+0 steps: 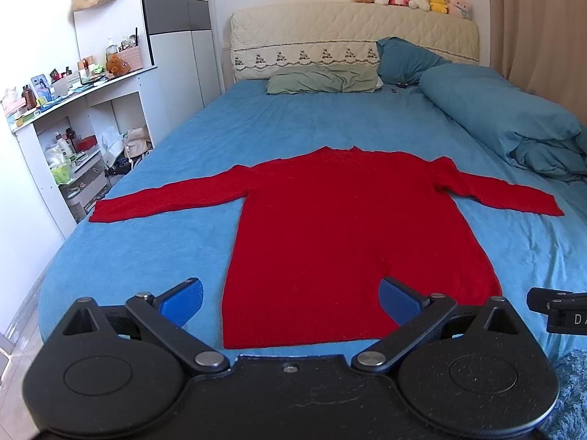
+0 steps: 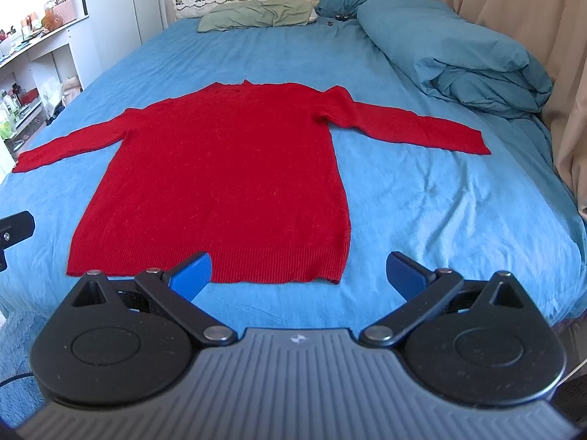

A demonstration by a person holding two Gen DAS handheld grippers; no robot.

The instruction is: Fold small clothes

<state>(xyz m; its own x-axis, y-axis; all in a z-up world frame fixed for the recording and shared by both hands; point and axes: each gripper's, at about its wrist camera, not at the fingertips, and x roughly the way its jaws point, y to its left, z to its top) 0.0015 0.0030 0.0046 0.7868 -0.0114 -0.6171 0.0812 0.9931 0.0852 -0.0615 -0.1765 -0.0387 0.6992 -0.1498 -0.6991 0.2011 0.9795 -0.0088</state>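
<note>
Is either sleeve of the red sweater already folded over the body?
No. In the right wrist view both sleeves of the red sweater lie spread out flat on the blue bedsheet, one to each side.

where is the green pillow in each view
Left wrist view: the green pillow lies upper centre, at the head of the bed against the quilted headboard.
Right wrist view: the green pillow lies near the top edge, left of centre.
Shared landmark: the red sweater spread flat on the blue sheet, its neckline pointing toward the pillow.
</note>
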